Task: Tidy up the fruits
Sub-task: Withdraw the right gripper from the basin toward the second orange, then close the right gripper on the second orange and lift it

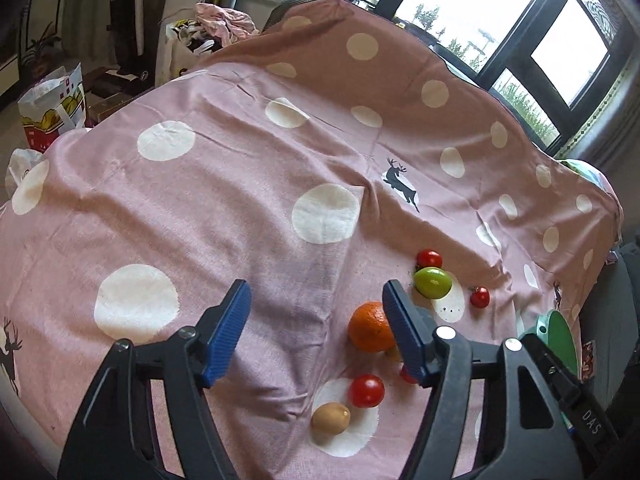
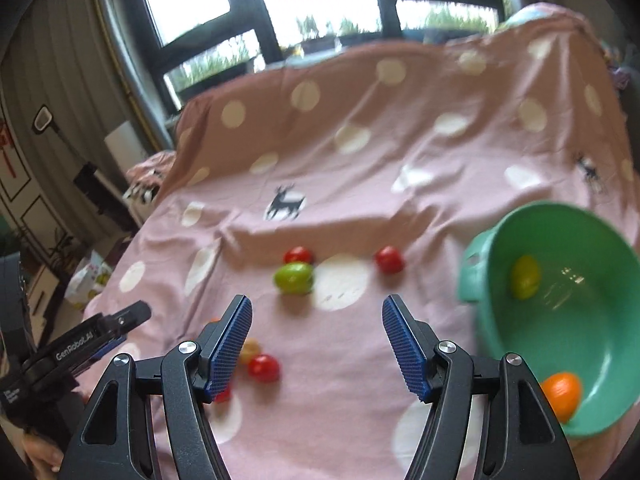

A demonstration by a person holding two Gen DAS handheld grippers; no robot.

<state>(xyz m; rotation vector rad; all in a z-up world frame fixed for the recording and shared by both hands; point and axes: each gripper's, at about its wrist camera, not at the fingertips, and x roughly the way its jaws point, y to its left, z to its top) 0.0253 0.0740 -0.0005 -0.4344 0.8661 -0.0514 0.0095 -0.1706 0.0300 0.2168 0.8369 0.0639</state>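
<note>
Mid-collection, as I read it: some fruit is in the green bowl (image 2: 520,340), the rest loose on the pink spotted cloth (image 1: 240,208) that covers the surface.

Left claw (image 1: 316,320): spread, nothing between the blue pads. It hangs over bare cloth, with the orange (image 1: 368,326) just beside its right-hand finger, partly hidden behind it. Right claw (image 2: 316,320): also spread and empty, over the cloth between the scattered fruit and the bowl.

Loose on the cloth, left wrist view: the orange, a green fruit (image 1: 433,282), a brownish oval fruit (image 1: 331,418), and red tomatoes, one near the brown fruit (image 1: 366,390), two flanking the green one (image 1: 429,258) (image 1: 479,297). Another red one and something yellowish peek out behind the finger; can't identify them.

Bowl: tilted toward the right camera, resting at the right of the fruit. Inside, a yellow-green fruit (image 2: 525,277) and an orange one (image 2: 562,394) at the low side.

Next move, my judgement: slide the left claw over the orange, straddle it, close gently. It's round and could roll on the wrinkled cloth.
</note>
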